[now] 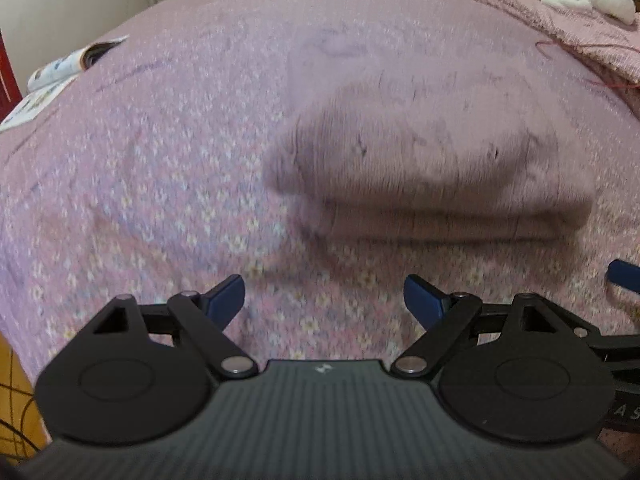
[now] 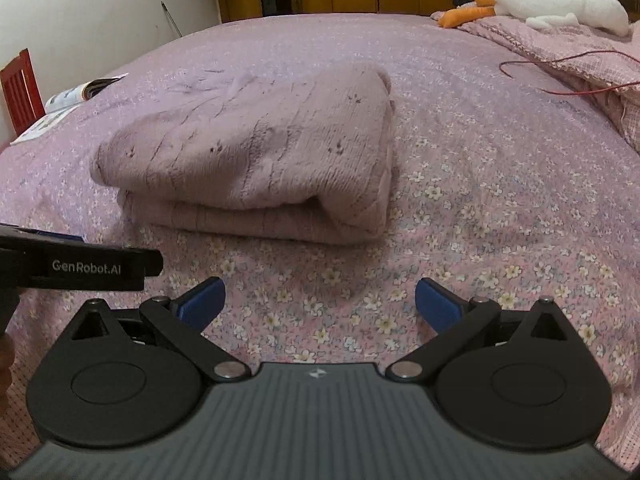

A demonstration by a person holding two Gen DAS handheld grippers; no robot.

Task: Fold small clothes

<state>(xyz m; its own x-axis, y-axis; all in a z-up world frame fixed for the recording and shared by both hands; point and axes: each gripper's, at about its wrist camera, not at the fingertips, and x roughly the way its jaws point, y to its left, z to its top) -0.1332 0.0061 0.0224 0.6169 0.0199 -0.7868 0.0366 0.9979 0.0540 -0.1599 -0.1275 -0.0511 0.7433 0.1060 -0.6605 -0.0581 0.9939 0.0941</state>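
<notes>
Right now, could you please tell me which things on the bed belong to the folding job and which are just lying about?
For the job:
- folded mauve knit garment, lying on the bed sheet
- left claw, open and empty
- right claw, open and empty

Just lying about:
- white plush goose
- open magazine
- red cord
- pink blanket

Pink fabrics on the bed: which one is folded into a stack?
The knitted sweater mid-bed, doubled into layers. The floral bedsheet lies flat beneath it; the pink blanket sits bunched under the plush goose.
</notes>
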